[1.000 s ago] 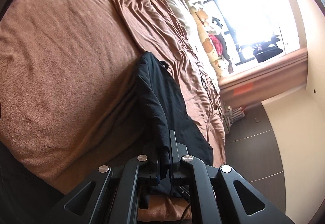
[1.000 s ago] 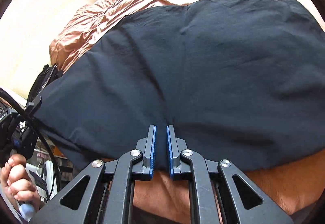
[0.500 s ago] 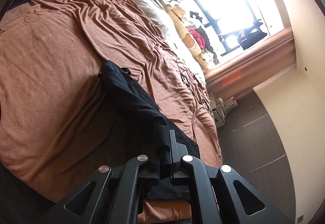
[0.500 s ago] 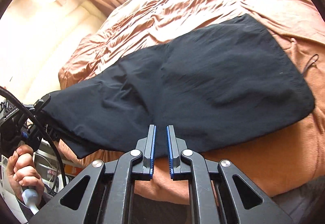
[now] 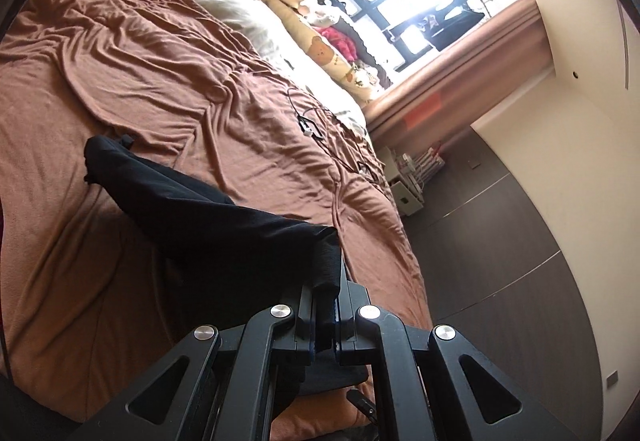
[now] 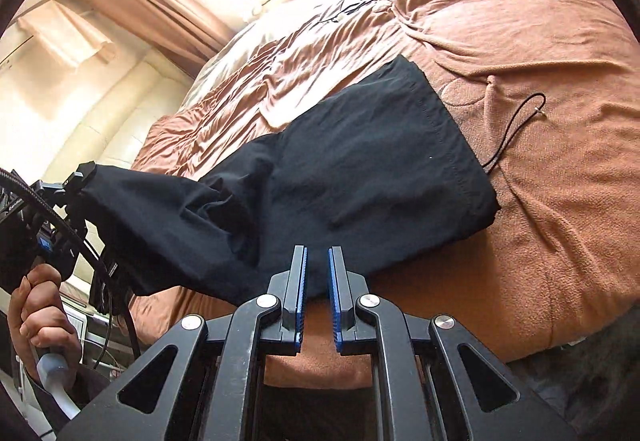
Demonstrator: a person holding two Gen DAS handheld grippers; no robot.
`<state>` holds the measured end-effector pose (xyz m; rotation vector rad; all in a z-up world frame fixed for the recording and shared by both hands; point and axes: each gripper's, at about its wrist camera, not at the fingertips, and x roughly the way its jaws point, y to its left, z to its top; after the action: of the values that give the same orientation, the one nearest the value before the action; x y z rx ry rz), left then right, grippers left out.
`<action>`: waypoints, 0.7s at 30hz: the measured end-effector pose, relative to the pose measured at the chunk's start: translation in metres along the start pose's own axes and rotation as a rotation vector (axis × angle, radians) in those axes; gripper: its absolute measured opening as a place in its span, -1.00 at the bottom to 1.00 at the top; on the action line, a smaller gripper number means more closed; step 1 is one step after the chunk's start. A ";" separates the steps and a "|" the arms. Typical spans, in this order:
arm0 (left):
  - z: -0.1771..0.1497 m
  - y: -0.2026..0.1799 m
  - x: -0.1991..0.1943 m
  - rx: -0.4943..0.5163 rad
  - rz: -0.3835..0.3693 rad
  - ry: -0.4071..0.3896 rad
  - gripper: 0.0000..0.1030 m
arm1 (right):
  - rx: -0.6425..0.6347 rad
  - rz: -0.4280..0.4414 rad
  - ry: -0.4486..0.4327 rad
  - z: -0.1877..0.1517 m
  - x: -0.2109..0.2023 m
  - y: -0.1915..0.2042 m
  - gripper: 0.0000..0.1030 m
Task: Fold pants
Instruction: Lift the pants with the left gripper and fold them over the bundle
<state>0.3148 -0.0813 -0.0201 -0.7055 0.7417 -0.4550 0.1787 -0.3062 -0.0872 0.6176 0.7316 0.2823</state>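
Observation:
Black pants [image 6: 360, 177] lie across a brown bed cover [image 6: 540, 41], the hemmed end flat on the bed with a thin drawstring [image 6: 516, 125] trailing beside it. My left gripper [image 5: 328, 281] is shut on the other end of the pants [image 5: 192, 209], holding it off the bed so the cloth stretches in a sagging band. The right wrist view shows that left gripper [image 6: 80, 177] at the left, with a hand [image 6: 40, 301] on its handle. My right gripper [image 6: 317, 253] hovers just short of the pants' near edge, jaws nearly together with nothing between them.
Pillows and plush toys [image 5: 320, 49] line the bed's far side under a bright window. Thin cables [image 5: 312, 125] lie on the cover. A white shelf unit [image 5: 408, 193] stands on the dark floor [image 5: 500, 261] past the bed's corner.
The left gripper has risen and pulled its end of the pants away, stretching the cloth. The right gripper has drawn back, so the pants now lie farther off and smaller.

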 end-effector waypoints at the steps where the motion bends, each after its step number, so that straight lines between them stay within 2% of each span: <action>1: -0.001 -0.006 0.006 0.010 -0.003 0.009 -0.90 | 0.006 0.000 -0.005 0.000 -0.002 -0.003 -0.86; 9: -0.017 -0.045 0.064 0.083 -0.022 0.107 -0.90 | 0.064 -0.007 -0.039 -0.003 -0.022 -0.028 -0.86; 21: -0.067 -0.077 0.167 0.196 -0.034 0.335 -0.90 | 0.135 -0.071 -0.054 -0.009 -0.048 -0.063 -0.85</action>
<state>0.3650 -0.2621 -0.0757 -0.4630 0.9850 -0.6772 0.1400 -0.3732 -0.1052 0.7226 0.7228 0.1515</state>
